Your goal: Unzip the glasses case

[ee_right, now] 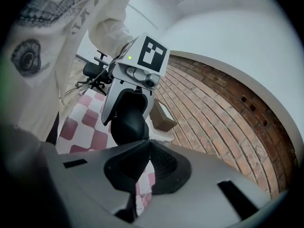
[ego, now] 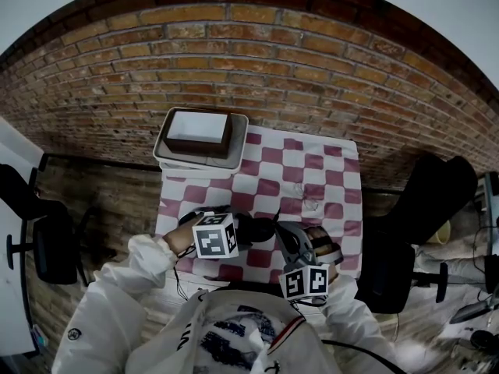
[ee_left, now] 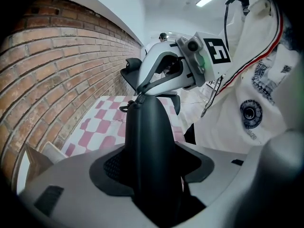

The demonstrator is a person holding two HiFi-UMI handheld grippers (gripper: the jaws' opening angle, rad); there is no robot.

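White hoodie (ego: 234, 341) fills the bottom of the head view. Just above it, over the near edge of the checked tablecloth (ego: 312, 178), the two tools meet in the lower middle of the frame. The black glasses case (ee_left: 147, 146) is held off the table there. The left gripper (ego: 238, 228) has its fingers spread wide enough to take the case's body and clamped against both sides. The right gripper (ego: 279, 232) has its fingers pressed together at the case's far tip, pinching what looks to be the zipper pull (ee_left: 137, 99), though that is too small to be certain.

To do this step well, I'd keep the left grip steady and draw the pull along the seam, following the curve of the end rather than tugging outward.

A tray (ego: 234, 160) with a brown box (ego: 199, 131) sits at the upper left.
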